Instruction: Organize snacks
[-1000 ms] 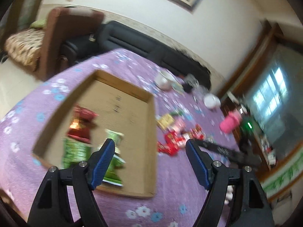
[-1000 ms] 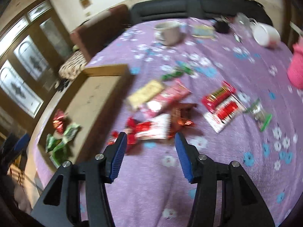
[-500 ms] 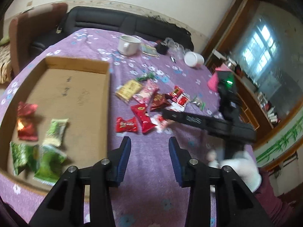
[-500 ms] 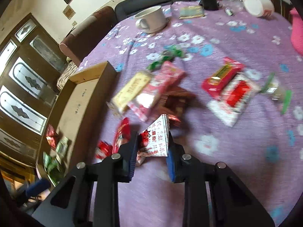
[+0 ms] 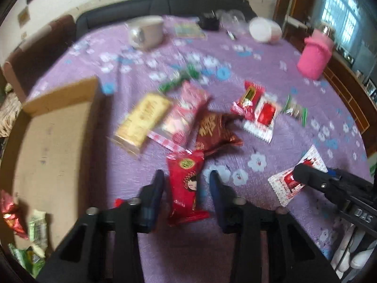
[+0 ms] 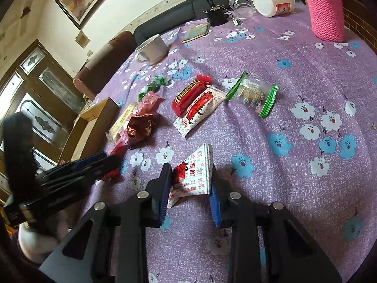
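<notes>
My left gripper (image 5: 186,188) straddled a long red snack packet (image 5: 186,184) on the purple flowered tablecloth (image 5: 259,224). Its jaws had just been closing. Both blue pads stood just beside the packet's long edges, and the blur kept me from telling whether they pressed on it yet.

My right gripper (image 6: 189,184) was clenched on a white snack sachet with red print (image 6: 195,172), which bowed upward between the pads. Its jaws had closed and then eased slightly.

Off to the left of my left gripper lay the cardboard tray (image 5: 54,108). Its near left corner held red foil sweets (image 5: 10,214) and green packets (image 5: 35,231) together; the rest of its floor was bare brown card.

Ahead of my left gripper, the loose pile began with a dark red crinkled bag (image 5: 214,129) just beyond the red packet's far end, with a pink packet (image 5: 186,113) and a yellow bar (image 5: 143,118) to its left.

Ahead of my right gripper lay a red bar (image 6: 190,92) resting on a red-and-white sachet (image 6: 200,108), with a clear green-edged packet (image 6: 252,94) to their right.

Farther ahead stood a white mug (image 6: 153,47), a white tub on its side (image 6: 273,0) and a pink knitted cover (image 6: 327,14); I couldn't tell what any of them held.
</notes>
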Motion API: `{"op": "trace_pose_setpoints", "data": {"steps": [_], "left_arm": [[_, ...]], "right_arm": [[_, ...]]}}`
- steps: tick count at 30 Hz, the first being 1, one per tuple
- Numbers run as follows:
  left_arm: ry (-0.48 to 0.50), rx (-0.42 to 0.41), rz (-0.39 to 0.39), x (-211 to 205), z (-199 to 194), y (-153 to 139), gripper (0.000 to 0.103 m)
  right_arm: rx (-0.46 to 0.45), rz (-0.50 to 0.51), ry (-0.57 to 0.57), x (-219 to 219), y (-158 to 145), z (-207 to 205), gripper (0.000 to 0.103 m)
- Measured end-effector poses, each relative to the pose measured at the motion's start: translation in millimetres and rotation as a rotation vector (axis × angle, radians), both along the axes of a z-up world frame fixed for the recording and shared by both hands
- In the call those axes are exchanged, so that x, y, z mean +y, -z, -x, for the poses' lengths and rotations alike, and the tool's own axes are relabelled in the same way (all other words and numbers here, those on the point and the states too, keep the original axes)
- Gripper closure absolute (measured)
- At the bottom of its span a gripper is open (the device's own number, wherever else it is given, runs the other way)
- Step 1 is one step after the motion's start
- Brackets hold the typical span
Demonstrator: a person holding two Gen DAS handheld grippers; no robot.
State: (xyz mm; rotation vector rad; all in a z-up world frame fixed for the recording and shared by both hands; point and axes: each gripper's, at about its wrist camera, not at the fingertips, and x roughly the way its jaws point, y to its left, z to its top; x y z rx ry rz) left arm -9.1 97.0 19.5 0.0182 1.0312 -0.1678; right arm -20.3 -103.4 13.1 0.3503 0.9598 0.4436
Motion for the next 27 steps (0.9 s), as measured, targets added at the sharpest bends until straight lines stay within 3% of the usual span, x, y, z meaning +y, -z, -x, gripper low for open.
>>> {"op": "trace_pose_setpoints", "data": {"steps": [4,9,13,18,27], "left_arm": [[0.028,-0.038,0.010,-2.7,8.1,-1.5,0.087],[0.022,-0.066,0.110,2.7,23.2,-12.4,0.087],[0.001,-0.113,0.207,16.2,43.7,-30.3,0.086],[-0.091,-0.178,0.303,64.7,79.9,-53.9,0.086],[-0.302,-0.187,0.321,154.6,109.7,-45.3,0.087]], "right_arm": [[0.007,-0.008,-0.007,-1.4,0.1,4.4,0.064],[-0.008,0.006,-0.025,3.2,0.1,9.3,0.064],[-0.031,0.003,-0.067,12.1,-1.7,13.0,0.077],[-0.053,-0.011,-0.058,11.5,-3.5,16.7,0.078],[-0.090,-0.060,-0.060,16.6,-25.7,26.4,0.080]]}}
